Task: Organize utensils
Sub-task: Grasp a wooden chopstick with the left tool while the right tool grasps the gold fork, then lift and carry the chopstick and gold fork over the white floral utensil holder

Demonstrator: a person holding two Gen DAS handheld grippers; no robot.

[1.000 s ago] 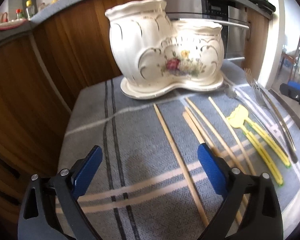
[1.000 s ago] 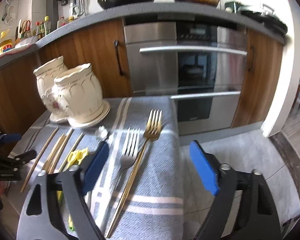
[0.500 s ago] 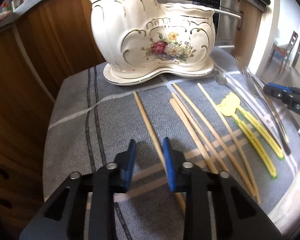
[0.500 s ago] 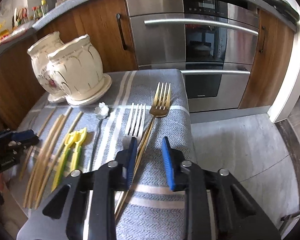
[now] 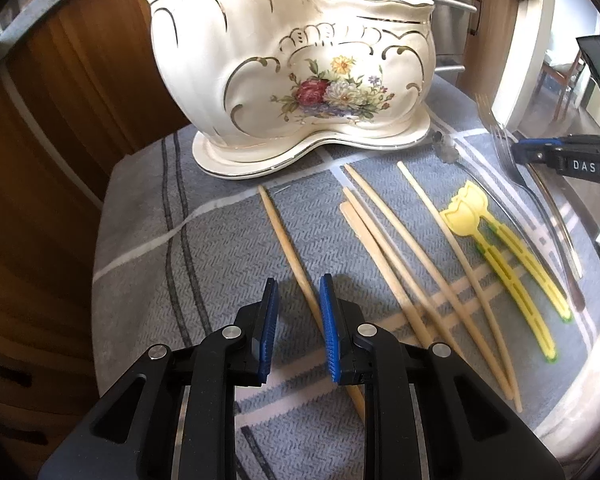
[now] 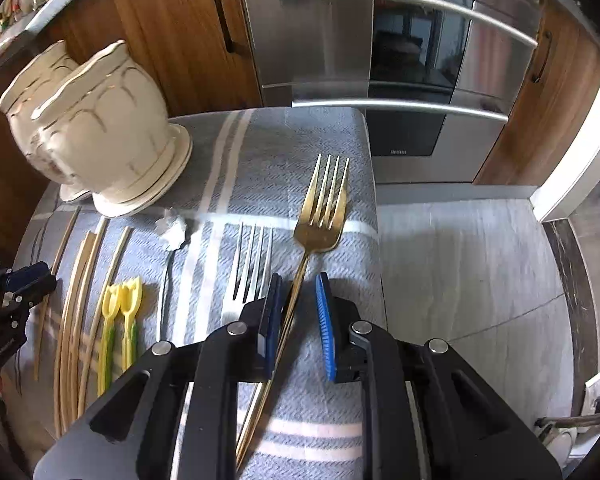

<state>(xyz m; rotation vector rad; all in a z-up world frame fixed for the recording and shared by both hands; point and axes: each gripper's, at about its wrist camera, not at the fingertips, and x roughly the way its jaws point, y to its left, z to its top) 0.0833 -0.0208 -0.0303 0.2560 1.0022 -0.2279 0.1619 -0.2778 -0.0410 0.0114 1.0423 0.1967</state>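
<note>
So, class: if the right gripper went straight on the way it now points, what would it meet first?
Probably the gold fork: its handle already runs between the right gripper's partly open jaws.

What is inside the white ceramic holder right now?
Nothing shows above the rims of the ceramic holder, and no utensil sticks out in either view. Both cameras sit below its openings, so the interior is hidden; small items could lie unseen inside.

Five wooden chopsticks (image 5: 288, 246) lie on the striped cloth (image 5: 148, 216), along with two yellow plastic picks (image 5: 512, 268). There are two forks, one gold (image 6: 320, 216) and one silver (image 6: 248, 268), one small dark-handled spoon (image 6: 168, 256) and one two-part ceramic holder (image 5: 296, 76).
</note>
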